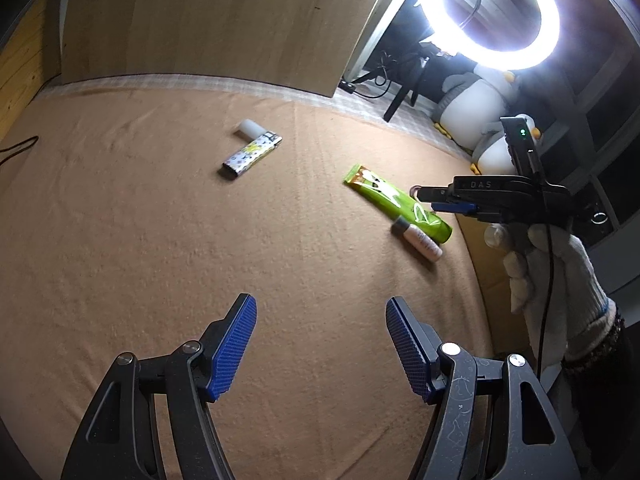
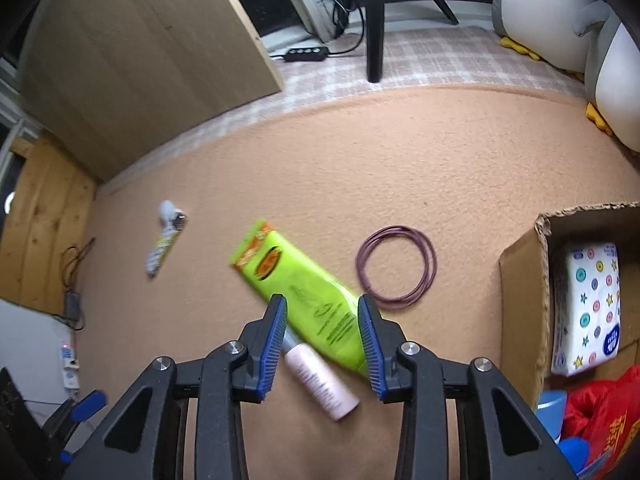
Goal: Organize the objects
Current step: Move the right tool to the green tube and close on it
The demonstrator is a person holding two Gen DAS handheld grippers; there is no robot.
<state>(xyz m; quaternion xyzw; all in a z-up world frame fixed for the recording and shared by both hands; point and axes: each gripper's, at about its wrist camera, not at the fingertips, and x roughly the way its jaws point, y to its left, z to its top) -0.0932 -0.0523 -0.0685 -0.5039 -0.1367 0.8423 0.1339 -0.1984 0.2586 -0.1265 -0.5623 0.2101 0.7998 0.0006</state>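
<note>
A green tube [image 2: 296, 280] lies slantwise on the tan blanket [image 2: 400, 160], and a small pink bottle [image 2: 320, 384] lies against its near side. My right gripper [image 2: 322, 328] hovers over both, jaws partly apart and straddling the tube's lower end without pressing it. In the left wrist view the right gripper [image 1: 424, 196], held by a gloved hand [image 1: 552, 272], hangs over the same tube [image 1: 396, 204] and bottle [image 1: 420, 240]. My left gripper [image 1: 320, 344] stands open over bare blanket with nothing between its pads. A patterned lighter [image 1: 252, 154] and a white cylinder [image 1: 250, 128] lie farther off.
A loop of purple bands [image 2: 396, 268] lies right of the tube. A cardboard box [image 2: 520, 300] at the right holds a tissue pack [image 2: 586, 304] and a red item [image 2: 600, 412]. A wooden board [image 1: 200, 20], a ring light [image 1: 488, 12] and penguin plushes [image 1: 476, 108] stand behind.
</note>
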